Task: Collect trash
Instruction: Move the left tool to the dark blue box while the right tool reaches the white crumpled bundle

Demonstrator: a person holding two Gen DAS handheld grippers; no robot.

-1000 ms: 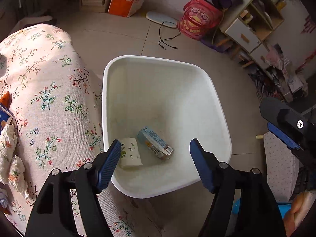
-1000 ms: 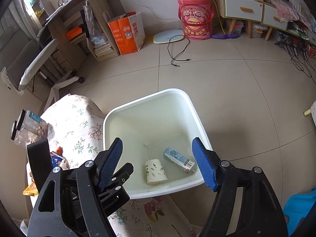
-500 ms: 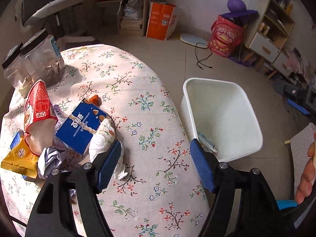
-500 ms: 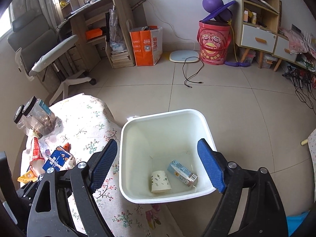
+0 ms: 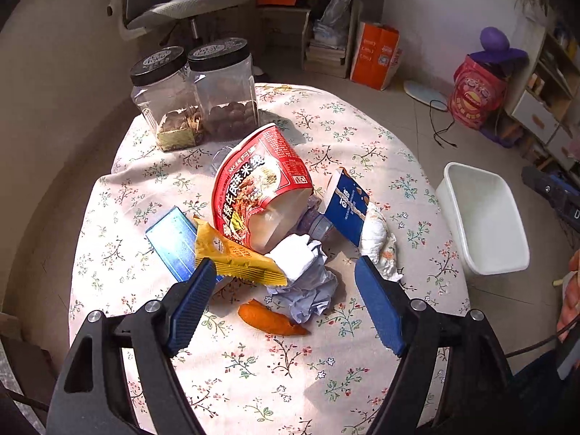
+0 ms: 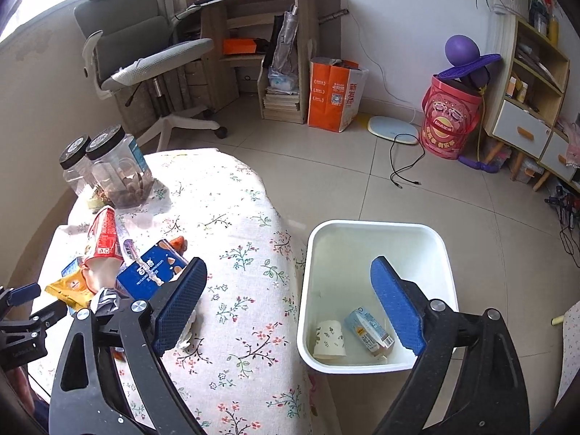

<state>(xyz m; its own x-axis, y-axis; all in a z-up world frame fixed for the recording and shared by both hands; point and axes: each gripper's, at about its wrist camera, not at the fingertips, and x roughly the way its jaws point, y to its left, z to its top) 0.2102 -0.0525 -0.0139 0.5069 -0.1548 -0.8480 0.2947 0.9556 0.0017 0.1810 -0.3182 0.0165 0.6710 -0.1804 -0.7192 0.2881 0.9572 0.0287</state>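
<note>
Trash [image 5: 275, 232] litters the table [image 5: 362, 137]; both grippers gape empty.

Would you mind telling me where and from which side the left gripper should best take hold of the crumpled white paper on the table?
Probably across its free lower lobe, coming from above. The crumpled white paper lies just ahead of the open left gripper, whose jaws have just been opening with nothing between them. Its upper part is tucked against the red noodle cup and the yellow wrapper, so the near end is clearer.
</note>
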